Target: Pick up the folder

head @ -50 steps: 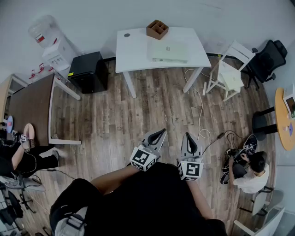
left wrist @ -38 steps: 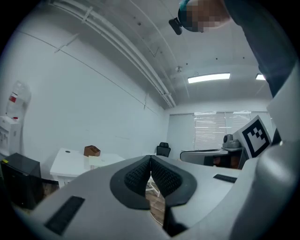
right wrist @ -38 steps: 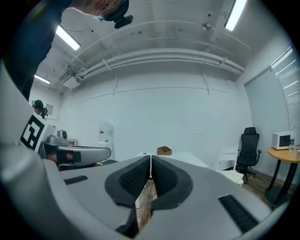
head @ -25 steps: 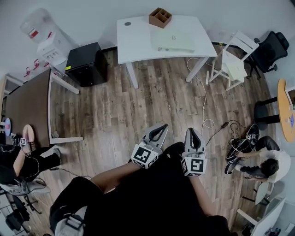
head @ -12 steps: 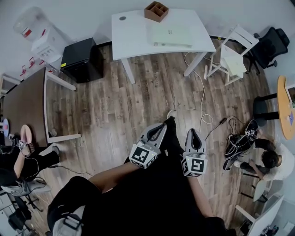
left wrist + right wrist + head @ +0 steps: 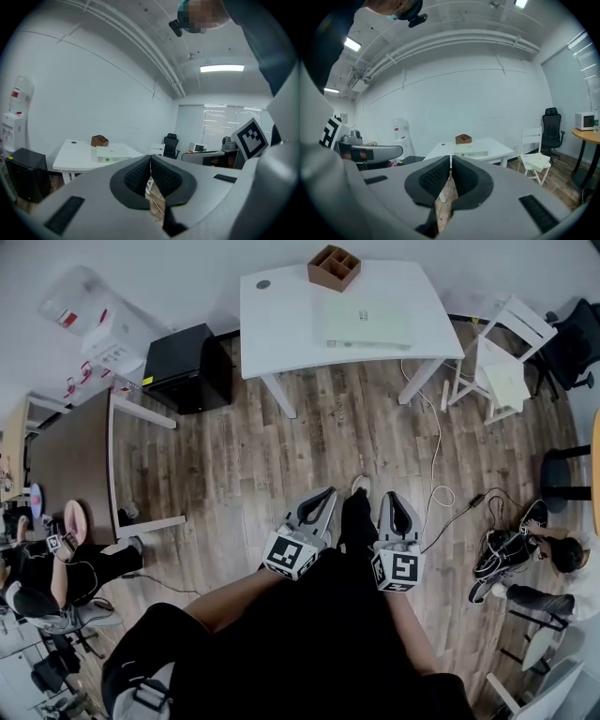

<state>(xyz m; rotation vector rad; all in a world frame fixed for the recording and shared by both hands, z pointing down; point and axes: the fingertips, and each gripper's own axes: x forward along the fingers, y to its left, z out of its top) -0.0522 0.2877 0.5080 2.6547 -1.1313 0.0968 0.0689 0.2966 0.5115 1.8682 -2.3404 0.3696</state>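
Distance remained the issue: the pale green flat folder (image 6: 367, 322) lay on the white rectangular table (image 6: 281, 324) at the head view's upper middle, long axis left to right, well above both grippers. The left gripper (image 6: 328, 493) and right gripper (image 6: 392, 498), jaws pressed together and empty, pointed towards it, the right marginally nearer. Half a second earlier the table had sat slightly higher and further left.

Grey left gripper (image 6: 328, 494) and right gripper (image 6: 391, 496), black-white marker cubes (image 6: 292, 557).
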